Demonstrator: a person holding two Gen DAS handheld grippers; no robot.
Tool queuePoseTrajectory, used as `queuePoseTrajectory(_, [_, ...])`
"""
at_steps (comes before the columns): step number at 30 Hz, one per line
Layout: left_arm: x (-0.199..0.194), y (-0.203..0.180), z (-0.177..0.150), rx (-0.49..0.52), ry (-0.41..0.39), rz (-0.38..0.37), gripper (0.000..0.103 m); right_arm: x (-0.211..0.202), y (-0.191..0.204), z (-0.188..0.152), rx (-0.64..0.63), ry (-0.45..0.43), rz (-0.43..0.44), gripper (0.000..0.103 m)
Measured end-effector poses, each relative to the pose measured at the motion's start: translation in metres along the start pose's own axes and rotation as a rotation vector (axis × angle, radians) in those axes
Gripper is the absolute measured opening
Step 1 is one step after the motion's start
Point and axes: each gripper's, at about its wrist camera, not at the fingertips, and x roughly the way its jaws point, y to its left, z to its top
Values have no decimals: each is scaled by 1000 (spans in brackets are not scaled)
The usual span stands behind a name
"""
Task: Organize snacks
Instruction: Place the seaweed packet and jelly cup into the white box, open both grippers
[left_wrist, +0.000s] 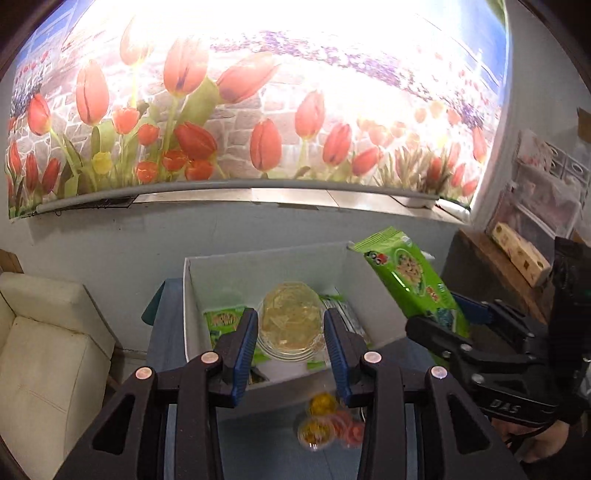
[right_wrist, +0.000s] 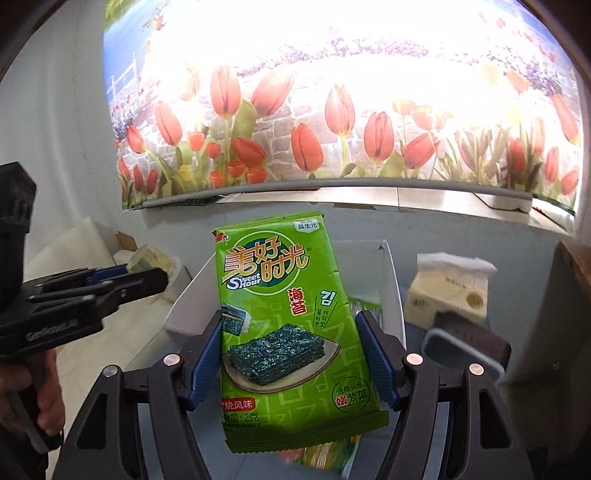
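Observation:
My left gripper (left_wrist: 290, 341) is shut on a clear round tub of pale yellow snack (left_wrist: 290, 321) and holds it over the white box (left_wrist: 266, 266). Green packets (left_wrist: 221, 322) lie inside the box. My right gripper (right_wrist: 291, 356) is shut on a green seaweed packet (right_wrist: 286, 317) and holds it upright above the box's right side (right_wrist: 389, 280); it also shows in the left wrist view (left_wrist: 410, 280). Small yellow and red jelly cups (left_wrist: 325, 424) lie on the blue table in front of the box.
A tulip-print blind covers the window behind. A cream armchair (left_wrist: 44, 343) stands at the left. A tissue pack (right_wrist: 447, 288) and a dark grey-rimmed case (right_wrist: 465, 343) lie right of the box. A wooden shelf (left_wrist: 495, 266) stands at the right.

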Motion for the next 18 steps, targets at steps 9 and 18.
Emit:
queuePoseTrajectory(9, [53,26,8,-9,50,43,42,77,-28,16,66,88,-48,74])
queuePoseTrajectory(18, [73,46,4,-23,66,77,100,104,-55,6,108,166,-106,97])
